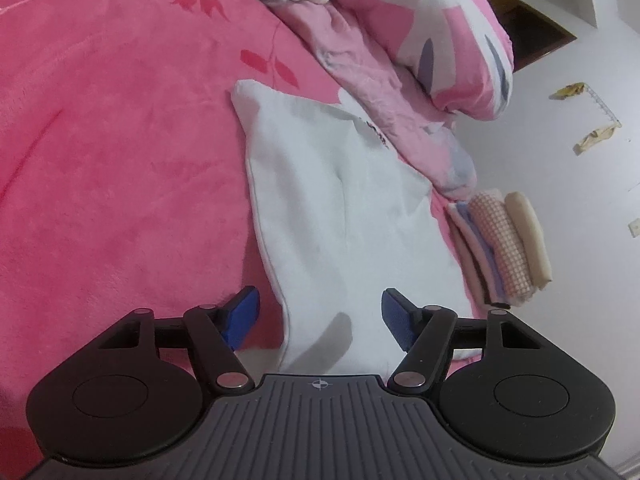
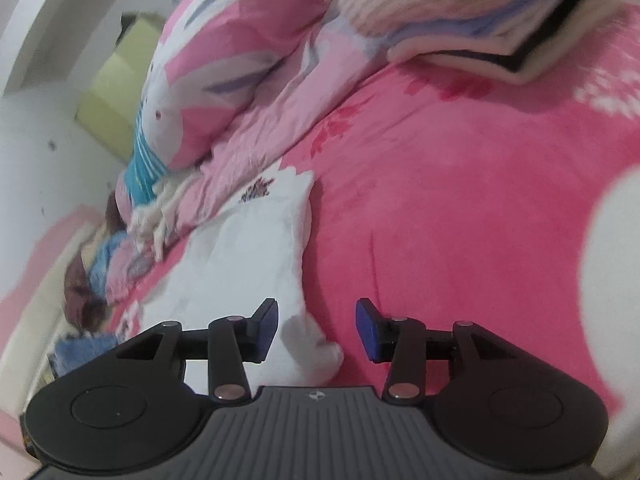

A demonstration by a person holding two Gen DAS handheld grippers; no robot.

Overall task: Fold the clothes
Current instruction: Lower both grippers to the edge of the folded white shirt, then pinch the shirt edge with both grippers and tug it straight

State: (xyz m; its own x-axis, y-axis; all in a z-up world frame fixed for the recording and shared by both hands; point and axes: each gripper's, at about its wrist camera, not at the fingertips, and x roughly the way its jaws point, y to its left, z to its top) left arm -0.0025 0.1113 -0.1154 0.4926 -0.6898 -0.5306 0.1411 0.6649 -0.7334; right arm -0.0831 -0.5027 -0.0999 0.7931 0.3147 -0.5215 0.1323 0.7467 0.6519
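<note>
A white garment (image 1: 344,208) lies flat on the pink fleece bedspread (image 1: 120,160), folded into a long shape with a small dark print near its far edge. My left gripper (image 1: 318,318) hovers open over the garment's near end, its blue pads on either side of the cloth's left edge. The right wrist view shows the same white garment (image 2: 248,256) running away from the camera. My right gripper (image 2: 316,330) is open over its near corner, nothing pinched between the pads.
A stack of folded clothes (image 1: 500,244) sits at the bed's right edge. A pink patterned quilt (image 1: 360,64) and pillow (image 1: 440,32) lie beyond the garment. More loose clothes (image 2: 100,276) are heaped at the left in the right wrist view. White floor (image 1: 560,200) lies past the bed.
</note>
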